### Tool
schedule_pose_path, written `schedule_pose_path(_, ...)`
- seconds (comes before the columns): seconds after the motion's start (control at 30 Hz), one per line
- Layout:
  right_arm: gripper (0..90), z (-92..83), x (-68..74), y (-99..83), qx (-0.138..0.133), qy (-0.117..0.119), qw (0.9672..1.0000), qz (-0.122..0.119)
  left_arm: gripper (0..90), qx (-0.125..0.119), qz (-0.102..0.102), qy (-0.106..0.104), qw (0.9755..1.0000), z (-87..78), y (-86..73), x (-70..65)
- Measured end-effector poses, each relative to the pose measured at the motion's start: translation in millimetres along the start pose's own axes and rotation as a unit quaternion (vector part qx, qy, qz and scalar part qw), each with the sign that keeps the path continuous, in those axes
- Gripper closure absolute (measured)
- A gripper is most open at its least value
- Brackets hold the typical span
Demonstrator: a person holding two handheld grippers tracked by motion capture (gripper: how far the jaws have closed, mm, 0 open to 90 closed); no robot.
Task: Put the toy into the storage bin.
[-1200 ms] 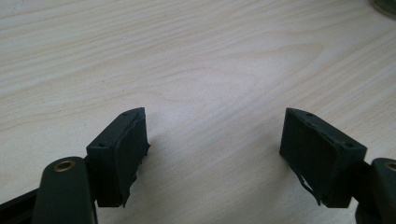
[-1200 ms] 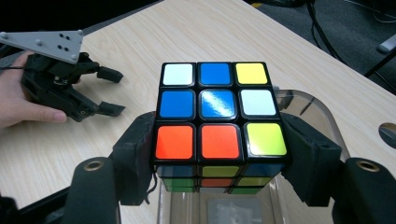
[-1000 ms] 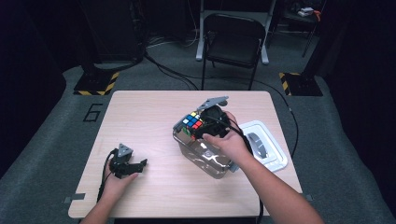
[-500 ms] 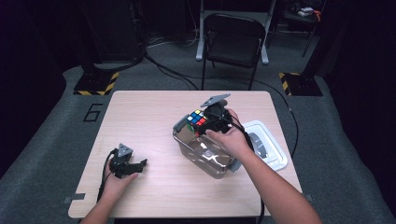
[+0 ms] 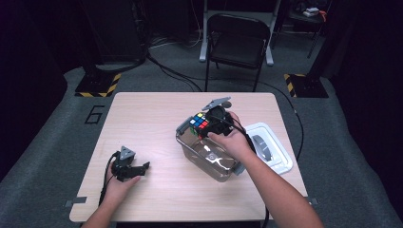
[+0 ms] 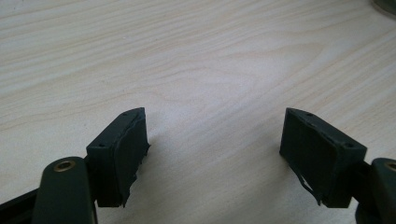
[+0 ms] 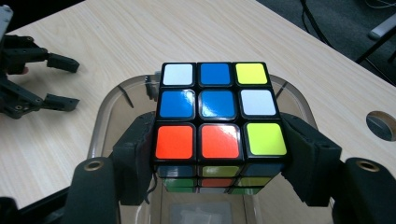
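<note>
A scrambled colour cube (image 7: 217, 114) (image 5: 199, 121) is clamped between the two black jaws of my right gripper (image 7: 217, 158) (image 5: 208, 124). It hangs just over the far left end of a clear plastic box (image 5: 209, 156) (image 7: 112, 112), whose inside shows beneath the cube. My left gripper (image 5: 142, 167) rests low on the wooden table (image 5: 152, 118) at the front left, its jaws wide apart around bare wood (image 6: 215, 140). That same gripper appears far off in the right gripper view (image 7: 60, 81).
The box's white lid (image 5: 268, 147) lies flat on the table just right of the box. A round hole (image 7: 382, 125) marks the tabletop near the right edge. A black chair (image 5: 237, 40) stands beyond the table's far side, with cables on the floor.
My right hand has carried the cube a little toward the table's far side and lower, over the box's far end. The left gripper has stayed where it was.
</note>
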State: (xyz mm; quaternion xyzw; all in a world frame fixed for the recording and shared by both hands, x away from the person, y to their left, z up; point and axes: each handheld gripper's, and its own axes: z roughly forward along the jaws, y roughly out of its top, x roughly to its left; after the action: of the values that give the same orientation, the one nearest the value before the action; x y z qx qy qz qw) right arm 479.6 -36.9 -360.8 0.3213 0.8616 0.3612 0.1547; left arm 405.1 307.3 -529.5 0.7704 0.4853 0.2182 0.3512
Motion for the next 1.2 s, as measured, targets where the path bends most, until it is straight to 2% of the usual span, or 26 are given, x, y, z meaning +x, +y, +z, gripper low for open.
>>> schedule_pose_path(0.7, 33.9, 27.2, -3.7, -5.2, 0.024, 0.001, 0.9997, -0.004, 22.8, 0.000, 0.000, -0.001, 1.0000, 0.1, 0.0, 0.0)
schedule_pose_path(1.2, 34.0, 43.5, 0.5, -8.2, 0.048, 0.002, 0.9986, -0.020, 22.8, 0.000, 0.000, 0.000, 1.0000, 0.0, 0.0, 0.0)
